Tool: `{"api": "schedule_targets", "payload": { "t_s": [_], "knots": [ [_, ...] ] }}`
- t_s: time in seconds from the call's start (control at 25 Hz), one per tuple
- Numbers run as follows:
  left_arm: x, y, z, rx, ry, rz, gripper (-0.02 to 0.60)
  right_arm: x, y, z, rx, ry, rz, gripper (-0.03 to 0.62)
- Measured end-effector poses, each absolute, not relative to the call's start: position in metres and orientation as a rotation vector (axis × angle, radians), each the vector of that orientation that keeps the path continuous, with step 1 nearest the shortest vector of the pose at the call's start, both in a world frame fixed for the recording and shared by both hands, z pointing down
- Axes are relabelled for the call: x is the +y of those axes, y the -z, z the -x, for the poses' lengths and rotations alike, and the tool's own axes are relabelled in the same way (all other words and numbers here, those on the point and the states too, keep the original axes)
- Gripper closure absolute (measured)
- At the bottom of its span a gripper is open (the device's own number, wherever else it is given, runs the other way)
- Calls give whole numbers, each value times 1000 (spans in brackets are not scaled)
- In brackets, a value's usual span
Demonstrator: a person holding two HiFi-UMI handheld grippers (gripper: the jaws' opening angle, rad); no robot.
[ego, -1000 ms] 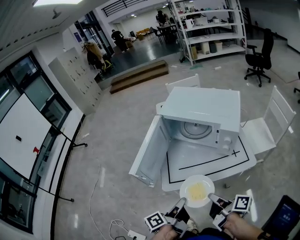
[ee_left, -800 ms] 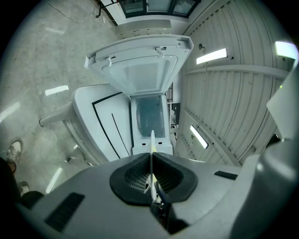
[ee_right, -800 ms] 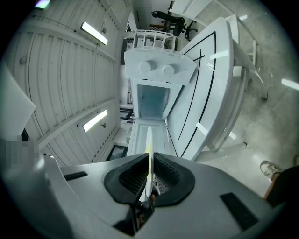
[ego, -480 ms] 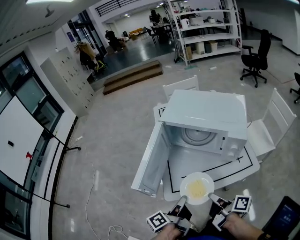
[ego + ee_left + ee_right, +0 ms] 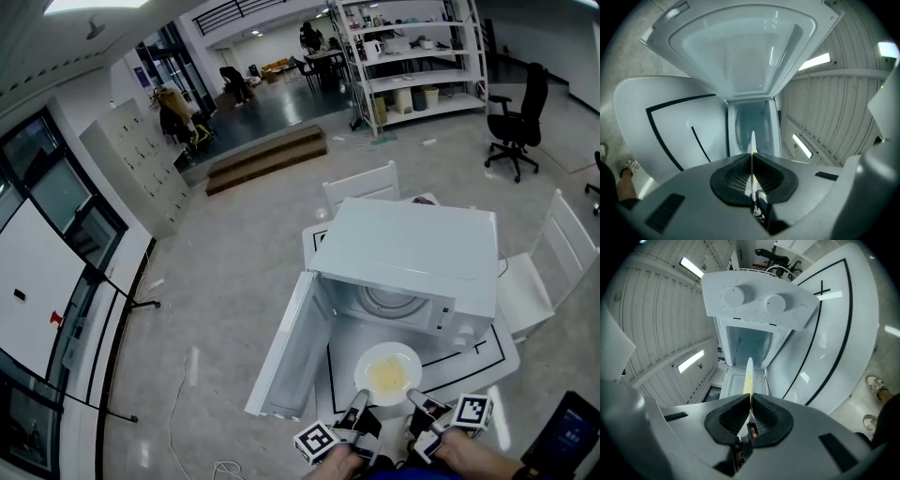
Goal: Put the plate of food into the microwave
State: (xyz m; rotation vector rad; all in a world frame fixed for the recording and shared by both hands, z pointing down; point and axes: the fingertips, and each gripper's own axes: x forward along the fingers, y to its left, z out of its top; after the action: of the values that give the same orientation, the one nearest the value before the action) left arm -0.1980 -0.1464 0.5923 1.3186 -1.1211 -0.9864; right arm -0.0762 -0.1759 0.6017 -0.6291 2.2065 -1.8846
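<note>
**Left gripper (image 5: 360, 406) and right gripper (image 5: 415, 402) both clamped on the plate (image 5: 388, 373), plate in front of the microwave (image 5: 412, 248)**

Left gripper: jaws closed on the plate rim, on the side away from the microwave and toward its door (image 5: 286, 356). In the left gripper view (image 5: 751, 173) the thin white plate edge (image 5: 752, 143) runs straight between the black pads, pinched.

Right gripper: jaws closed on the same rim, toward the microwave's control side. In the right gripper view (image 5: 750, 413) the plate edge (image 5: 748, 376) is pinched between the pads, with a yellow trace on its face.

Plate: white, round, held between the two grippers. A pile of yellow food (image 5: 387, 377) sits at its centre. It is over the front part of the bench (image 5: 473, 361), just in front of the microwave's open cavity and not inside it.

Bench: white top with a black rectangle outline. The microwave stands on it.

Microwave: white. The door is swung wide open on the left side of the cavity. A glass turntable (image 5: 384, 302) shows inside. Two round knobs (image 5: 733, 296) sit on the panel at the right of the cavity.

Beside the microwave, right: a white chair (image 5: 534, 281). Behind it: a second white chair (image 5: 361, 183).

Well beyond the microwave: low steps (image 5: 267, 155), white shelving (image 5: 412, 56) and a black office chair (image 5: 511, 103).
</note>
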Motion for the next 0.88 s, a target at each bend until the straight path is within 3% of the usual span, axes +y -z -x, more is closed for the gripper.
{"api": "schedule_targets", "payload": {
  "t_s": [0.88],
  "knots": [
    [-242,-626,225,-1194,942,-1289,560,-269,-638,101,2130,1908,706,580]
  ]
}}
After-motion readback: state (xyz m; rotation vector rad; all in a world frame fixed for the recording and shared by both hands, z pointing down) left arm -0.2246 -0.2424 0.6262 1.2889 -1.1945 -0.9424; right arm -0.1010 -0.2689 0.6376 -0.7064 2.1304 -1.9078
